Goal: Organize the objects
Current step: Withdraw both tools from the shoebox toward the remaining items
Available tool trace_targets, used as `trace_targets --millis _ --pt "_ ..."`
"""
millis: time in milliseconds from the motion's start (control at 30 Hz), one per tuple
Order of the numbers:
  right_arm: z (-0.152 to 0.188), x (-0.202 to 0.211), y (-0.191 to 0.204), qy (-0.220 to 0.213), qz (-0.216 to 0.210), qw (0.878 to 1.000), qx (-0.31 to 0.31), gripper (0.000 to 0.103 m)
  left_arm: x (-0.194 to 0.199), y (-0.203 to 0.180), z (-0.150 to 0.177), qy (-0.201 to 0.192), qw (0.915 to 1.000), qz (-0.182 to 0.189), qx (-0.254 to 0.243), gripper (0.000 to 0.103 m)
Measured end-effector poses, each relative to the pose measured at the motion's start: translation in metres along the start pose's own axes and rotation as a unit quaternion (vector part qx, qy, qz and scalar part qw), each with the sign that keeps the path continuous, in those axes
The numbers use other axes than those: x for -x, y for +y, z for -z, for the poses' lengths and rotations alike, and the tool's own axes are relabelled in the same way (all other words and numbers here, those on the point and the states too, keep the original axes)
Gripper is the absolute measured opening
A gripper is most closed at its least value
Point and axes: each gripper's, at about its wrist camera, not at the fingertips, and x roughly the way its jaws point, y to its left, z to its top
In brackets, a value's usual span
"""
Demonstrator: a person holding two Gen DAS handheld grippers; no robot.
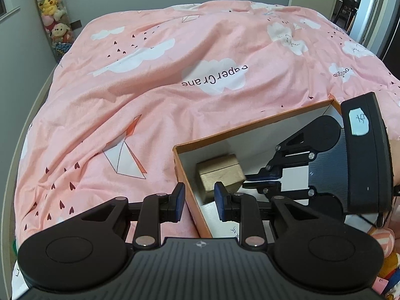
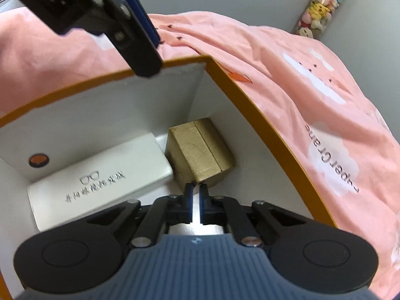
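Note:
An orange box with white inside (image 1: 190, 175) (image 2: 250, 92) lies on the pink bed. In it sit a gold cube box (image 1: 220, 175) (image 2: 200, 150) in the corner and a white glasses case (image 2: 100, 175) beside it. My left gripper (image 1: 198, 203) is open, its fingers straddling the box's left wall, one inside, one outside. My right gripper (image 2: 196, 195) (image 1: 246, 182) reaches into the box, its jaws nearly together with a narrow gap, its tips at the gold cube's near corner, gripping nothing.
The pink duvet (image 1: 175, 75) with cloud prints covers the whole bed. A clear tube of plush toys (image 1: 53, 12) (image 2: 322, 2) stands by the grey wall. A doorway (image 1: 357, 0) is at the far right.

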Motion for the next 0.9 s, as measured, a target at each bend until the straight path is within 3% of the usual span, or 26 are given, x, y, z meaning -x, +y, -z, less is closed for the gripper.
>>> trace_targets --millis 367,533,667,767,900 --pt "-0.006 -0.003 0.020 -0.014 -0.002 0.999 0.030 0.000 0.008 -0.003 0.006 -0.013 0.9996 0.012 0.023 0.032" --pt "-0.004 0.008 0.021 -0.016 0.014 1.000 0.023 0.000 0.029 -0.021 0.009 -0.058 0.9973 0.010 0.045 0.042" --pt "0.000 0.036 0.020 -0.025 0.033 0.999 -0.007 0.005 0.048 -0.038 0.020 -0.095 0.9934 0.007 0.064 0.044" --pt "0.009 0.065 0.023 -0.036 0.057 0.997 -0.038 0.011 0.064 -0.047 0.034 -0.123 0.9888 0.010 0.083 0.044" --pt "0.027 0.108 0.027 -0.066 0.093 0.989 -0.096 0.041 0.075 -0.066 0.054 -0.138 0.9871 -0.010 0.081 0.045"
